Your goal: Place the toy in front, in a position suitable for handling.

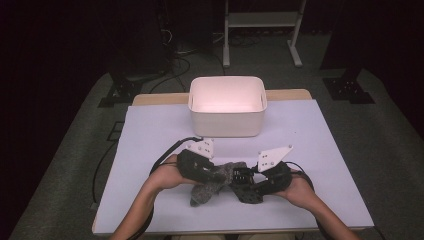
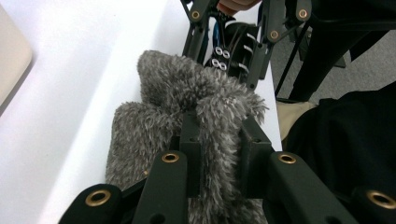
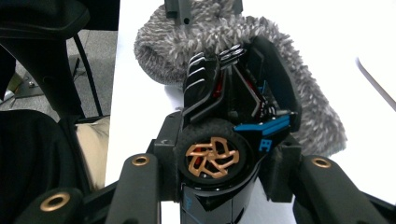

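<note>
A grey fuzzy cloth (image 1: 205, 191) lies near the table's front edge, between my two grippers. My left gripper (image 1: 220, 174) is shut on one edge of it; in the left gripper view the jaws pinch a fold of the cloth (image 2: 187, 88), with the gripper (image 2: 219, 128) low in that view. My right gripper (image 1: 243, 181) is shut on a black toy car (image 1: 248, 186). In the right gripper view the gripper (image 3: 224, 151) clamps the car (image 3: 238, 107), which has blue trim and a copper wheel, and its far end touches the cloth (image 3: 317, 116). The car (image 2: 224, 53) sits just past the cloth.
A white open bin (image 1: 227, 120) stands behind the grippers at the back middle of the table. The table is covered by a pale sheet (image 1: 320, 145). A person's forearms enter from the bottom, and cables trail from both grippers.
</note>
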Tool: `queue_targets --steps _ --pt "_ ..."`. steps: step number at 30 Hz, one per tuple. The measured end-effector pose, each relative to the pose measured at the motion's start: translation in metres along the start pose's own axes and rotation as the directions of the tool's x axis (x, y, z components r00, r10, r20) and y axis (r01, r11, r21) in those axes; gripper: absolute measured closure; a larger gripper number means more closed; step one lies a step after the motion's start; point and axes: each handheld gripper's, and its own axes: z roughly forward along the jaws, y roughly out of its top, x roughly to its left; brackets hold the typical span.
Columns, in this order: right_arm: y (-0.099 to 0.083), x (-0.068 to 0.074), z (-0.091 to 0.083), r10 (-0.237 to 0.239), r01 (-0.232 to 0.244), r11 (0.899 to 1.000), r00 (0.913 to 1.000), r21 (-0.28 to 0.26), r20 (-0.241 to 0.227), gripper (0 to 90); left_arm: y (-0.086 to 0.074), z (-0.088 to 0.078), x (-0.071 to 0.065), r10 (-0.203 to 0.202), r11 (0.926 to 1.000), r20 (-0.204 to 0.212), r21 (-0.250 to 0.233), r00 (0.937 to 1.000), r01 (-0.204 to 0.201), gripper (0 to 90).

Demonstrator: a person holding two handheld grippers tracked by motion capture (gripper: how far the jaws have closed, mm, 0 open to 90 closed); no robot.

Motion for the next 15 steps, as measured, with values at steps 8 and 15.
queue_targets --steps 8,15 --pt "0.009 -0.001 0.011 -0.008 0.007 1.000 0.9997 -0.028 -0.023 56.4 0.005 -0.015 -0.002 0.015 0.9998 -0.021 -0.011 0.9997 -0.015 75.7" --pt "0.015 -0.002 0.023 -0.009 0.007 0.999 0.9989 -0.034 -0.046 56.3 0.002 -0.021 -0.003 0.003 1.0000 -0.034 -0.008 0.9994 -0.004 75.9"
